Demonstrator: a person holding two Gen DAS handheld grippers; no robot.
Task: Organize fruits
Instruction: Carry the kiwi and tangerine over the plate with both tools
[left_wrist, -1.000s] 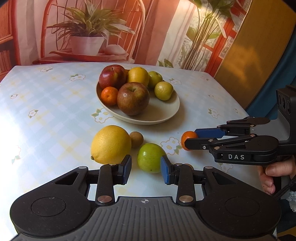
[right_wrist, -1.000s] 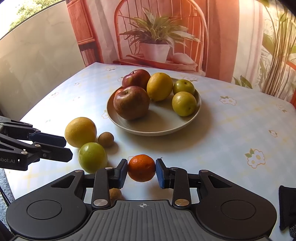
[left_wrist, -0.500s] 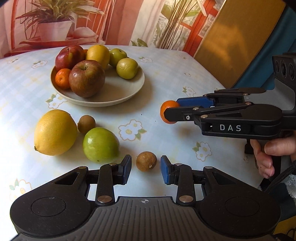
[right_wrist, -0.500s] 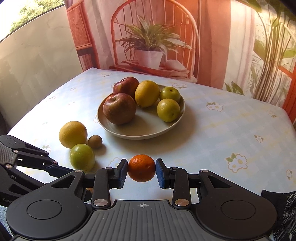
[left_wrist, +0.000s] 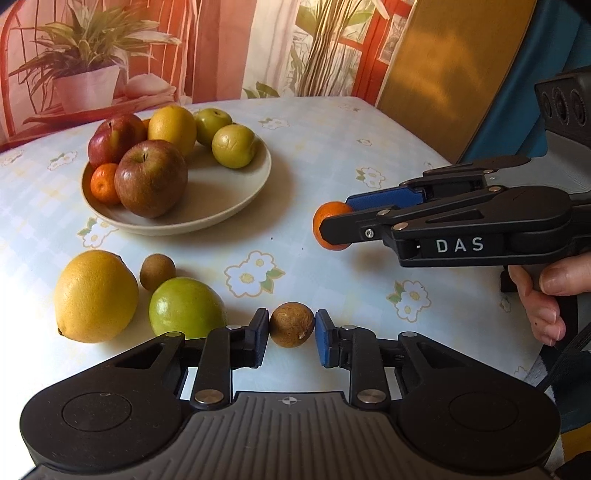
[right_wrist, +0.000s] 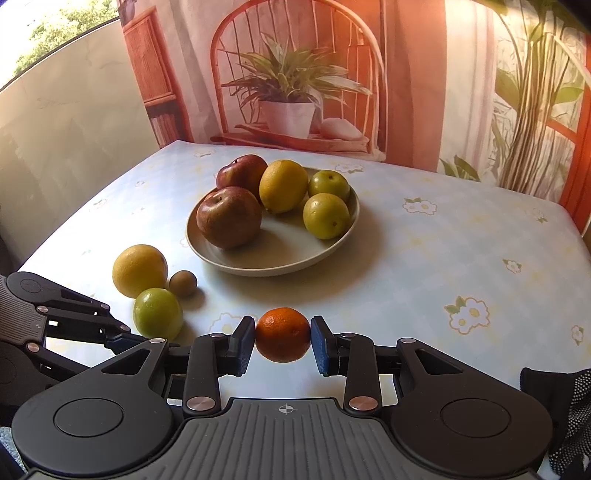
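Observation:
My right gripper (right_wrist: 283, 336) is shut on a small orange mandarin (right_wrist: 283, 334) and holds it above the table; it also shows in the left wrist view (left_wrist: 328, 227). My left gripper (left_wrist: 291, 326) has its pads touching both sides of a small brown round fruit (left_wrist: 291, 325) on the table. A beige plate (left_wrist: 229, 199) holds two red apples, a yellow citrus, two green fruits and a mandarin. A large yellow citrus (left_wrist: 96, 295), a green fruit (left_wrist: 186, 308) and a second small brown fruit (left_wrist: 157, 272) lie on the table left of my left gripper.
The table (right_wrist: 443, 240) has a pale flowered cloth. A printed backdrop with a chair and plant stands behind it. A brown panel (left_wrist: 443, 74) and the table's right edge are at the right. A dark glove (right_wrist: 569, 406) lies at the near right corner.
My left gripper moved right from the green fruit to the small brown fruit and closed on it. My right gripper lifted the mandarin and carried it a little towards the plate.

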